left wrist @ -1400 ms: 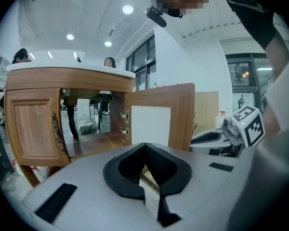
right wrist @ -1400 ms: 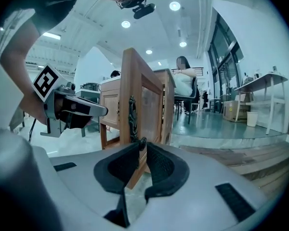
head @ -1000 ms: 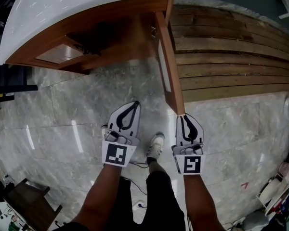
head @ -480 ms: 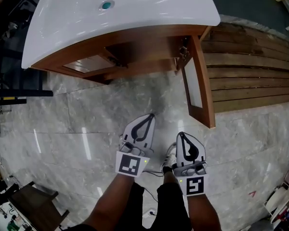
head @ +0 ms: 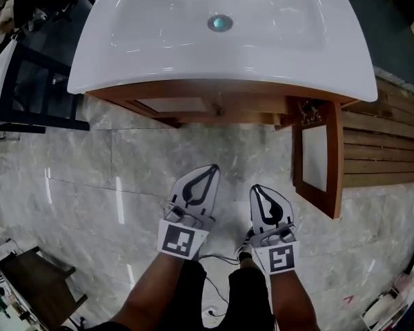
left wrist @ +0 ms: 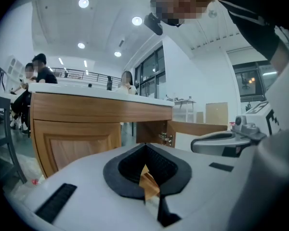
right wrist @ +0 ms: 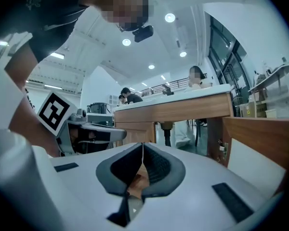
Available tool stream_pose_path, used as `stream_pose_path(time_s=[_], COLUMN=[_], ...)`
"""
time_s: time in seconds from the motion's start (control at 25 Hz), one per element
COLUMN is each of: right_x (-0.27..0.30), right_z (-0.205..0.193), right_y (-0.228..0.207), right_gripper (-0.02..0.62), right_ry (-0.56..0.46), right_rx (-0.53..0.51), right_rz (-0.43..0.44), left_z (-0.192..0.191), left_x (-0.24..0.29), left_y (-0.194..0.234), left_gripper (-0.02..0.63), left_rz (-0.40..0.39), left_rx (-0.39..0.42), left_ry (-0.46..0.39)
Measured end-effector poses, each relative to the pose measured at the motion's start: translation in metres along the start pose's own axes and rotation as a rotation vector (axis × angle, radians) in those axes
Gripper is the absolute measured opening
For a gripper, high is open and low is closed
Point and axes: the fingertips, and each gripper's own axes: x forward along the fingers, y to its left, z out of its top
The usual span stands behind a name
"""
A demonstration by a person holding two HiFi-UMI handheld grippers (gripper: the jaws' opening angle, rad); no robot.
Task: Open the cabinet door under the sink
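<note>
We hold left gripper (head: 210, 168) and right gripper (head: 257, 187) closed, empty; cabinet door (head: 318, 158) open under sink (head: 131, 67).

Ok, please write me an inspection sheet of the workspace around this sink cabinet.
Surface: grey marble floor.
Job's things: white sink basin on brown wooden cabinet; right door swung open, left door closed.
Clutter: dark wooden furniture piece at lower left.
Grippers: left gripper and right gripper both shut, empty, apart from the cabinet.
Cables: thin black cable on the floor by the person's shoe.
Surroundings: wooden plank decking at right; black metal frame at left.
</note>
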Motion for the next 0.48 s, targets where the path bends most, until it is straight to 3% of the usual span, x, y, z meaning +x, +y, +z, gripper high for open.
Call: stream_pose_path(time_s=[0.36,0.48], right_x=[0.091,0.112], right_z=[-0.013,-0.023], right_y=[0.016,0.020], right_gripper=[0.032,0.102], right_ry=[-0.007,0.002], right_rx=[-0.056,-0.052], right_rz=[0.055,0.090], left_z=[-0.005,-0.017], left_x=[-0.010,-0.013], left_y=[0.077,0.092], left_gripper=[0.008,0.008], left_rz=[0.063,0.081], left_rx=[0.016,0.014], left_ry=[0.013,0.024])
